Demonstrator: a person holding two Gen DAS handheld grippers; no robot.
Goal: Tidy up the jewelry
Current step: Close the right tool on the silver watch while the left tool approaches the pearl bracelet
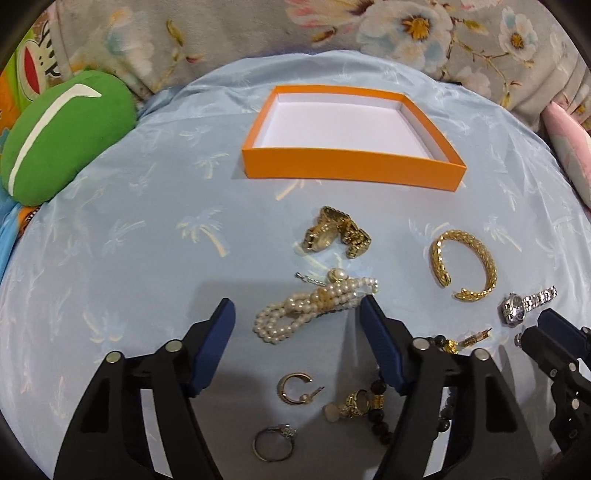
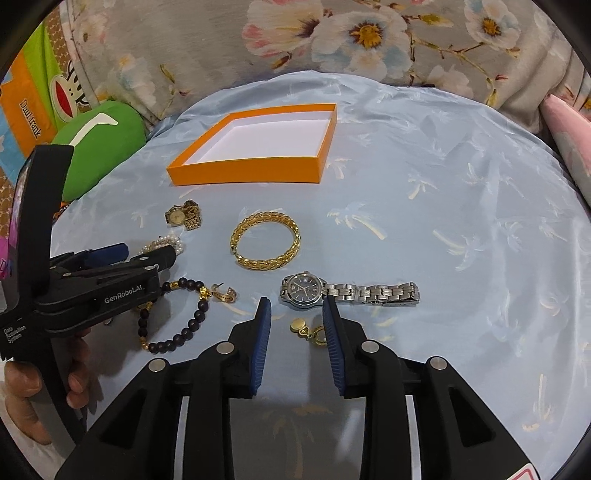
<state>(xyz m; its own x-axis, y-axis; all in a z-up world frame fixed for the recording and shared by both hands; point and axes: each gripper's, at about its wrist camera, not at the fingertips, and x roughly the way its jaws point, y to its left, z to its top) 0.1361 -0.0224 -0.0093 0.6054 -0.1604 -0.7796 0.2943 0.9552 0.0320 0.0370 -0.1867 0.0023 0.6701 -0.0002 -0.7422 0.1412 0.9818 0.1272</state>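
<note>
On the pale blue cloth an empty orange box (image 1: 351, 170) (image 2: 243, 173) lies at the back. My left gripper (image 1: 295, 306) (image 2: 149, 251) is open around a pearl bracelet (image 1: 314, 306) (image 2: 166, 242); its right pad touches the pearls' end and the left pad is apart. My right gripper (image 2: 295, 302) stands open with a narrow gap, just short of a silver watch (image 2: 347, 291) (image 1: 524, 304). A small gold earring (image 2: 306, 328) lies on the cloth between its pads. A gold bangle (image 1: 463, 262) (image 2: 266, 242) and a gold watch (image 1: 336, 232) (image 2: 184, 214) lie nearer the box.
A dark bead bracelet (image 2: 173, 314), a gold hoop earring (image 1: 295, 387), a thin ring (image 1: 273, 443) and a gold ring (image 1: 356, 402) lie near the left gripper. A green cushion (image 1: 66, 136) sits at the left, floral fabric (image 2: 369, 33) behind. A hand (image 2: 22, 387) holds the left gripper.
</note>
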